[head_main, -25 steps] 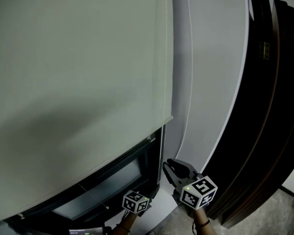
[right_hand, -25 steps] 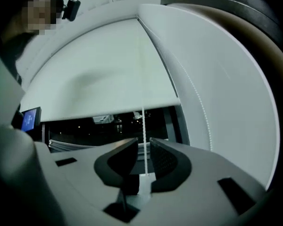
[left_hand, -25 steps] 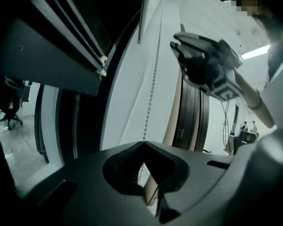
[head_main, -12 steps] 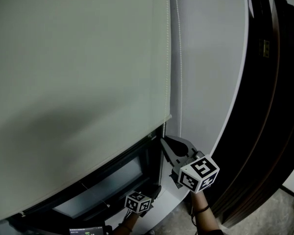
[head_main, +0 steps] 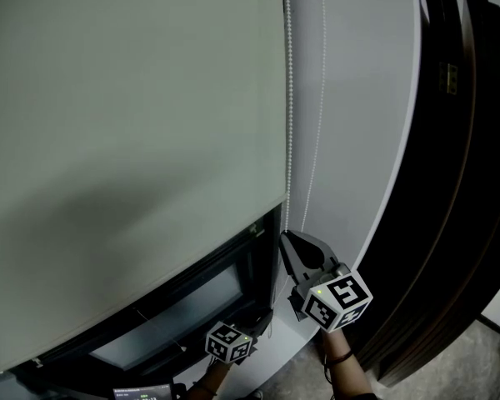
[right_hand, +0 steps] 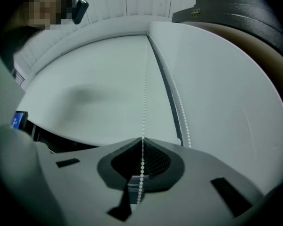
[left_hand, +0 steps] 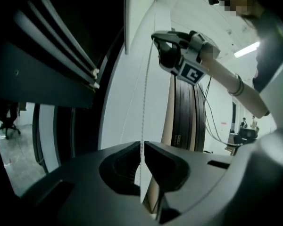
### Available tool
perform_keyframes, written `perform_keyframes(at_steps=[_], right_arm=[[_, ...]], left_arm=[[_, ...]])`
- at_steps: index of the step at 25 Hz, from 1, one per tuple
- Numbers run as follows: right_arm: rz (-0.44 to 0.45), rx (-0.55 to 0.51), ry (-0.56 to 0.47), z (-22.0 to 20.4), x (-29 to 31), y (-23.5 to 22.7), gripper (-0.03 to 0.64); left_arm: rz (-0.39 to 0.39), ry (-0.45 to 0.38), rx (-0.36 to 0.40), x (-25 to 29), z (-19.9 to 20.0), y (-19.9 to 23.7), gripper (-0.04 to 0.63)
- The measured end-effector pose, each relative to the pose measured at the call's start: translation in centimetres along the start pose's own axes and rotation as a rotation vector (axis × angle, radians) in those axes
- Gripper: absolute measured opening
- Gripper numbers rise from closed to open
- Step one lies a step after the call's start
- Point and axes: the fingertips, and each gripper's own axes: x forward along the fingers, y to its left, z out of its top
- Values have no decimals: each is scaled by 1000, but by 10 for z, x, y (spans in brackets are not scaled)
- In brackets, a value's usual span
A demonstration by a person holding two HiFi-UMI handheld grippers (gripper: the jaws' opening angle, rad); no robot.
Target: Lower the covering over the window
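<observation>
Jaws of right hand-held gripper are pinched together on bead chain, w/ beads running thru the closed tips and a short bit showing behind them in right gripper view. Left hand-held gripper is likewise clamped on the same chain, lower down. Its view looks up the strand to the right one, which sits higher on it. In head view the right hand-held gripper is just below bottom right corner of roller blind, tips pointing up at the chain. The left one is below it & a bit to the left, w/ only its marker cube clear there. Chain hangs as 2 strands by blind's right edge: one close to the edge, running down into right hand-held gripper, the other further right over white wall. Blind is pale grey-green & covers most of the window. Its bottom edge slants across lower part of head view, w/ a strip of glass and dark frame exposed under it. Dark wood panelling stands right of the wall. Person's forearm shows behind the right one's cube.
</observation>
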Motion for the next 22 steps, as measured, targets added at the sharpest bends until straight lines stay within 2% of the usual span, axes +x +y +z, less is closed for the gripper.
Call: perform_keyframes(at_steps=[7, 10, 12, 15, 19, 22], right_arm=[[-49, -51, 5, 1, -11, -6, 15], [-56, -63, 7, 3, -13, -7, 15], [-63, -81, 44, -5, -12, -7, 14], [-78, -92, 166, -55, -15, -7, 14], [-105, -23, 324, -147, -40, -3, 14], [-108, 31, 451, -216, -66, 7, 14]], left_arm=[[21, -327, 119, -30, 139, -10, 11], [17, -410, 189, -44, 196, -23, 11], [6, -445, 230, -50, 226, -33, 11], [-9, -496, 258, -53, 247, -40, 12], [37, -494, 286, -58, 263, -47, 47], [35, -495, 281, -54, 262, -46, 61]])
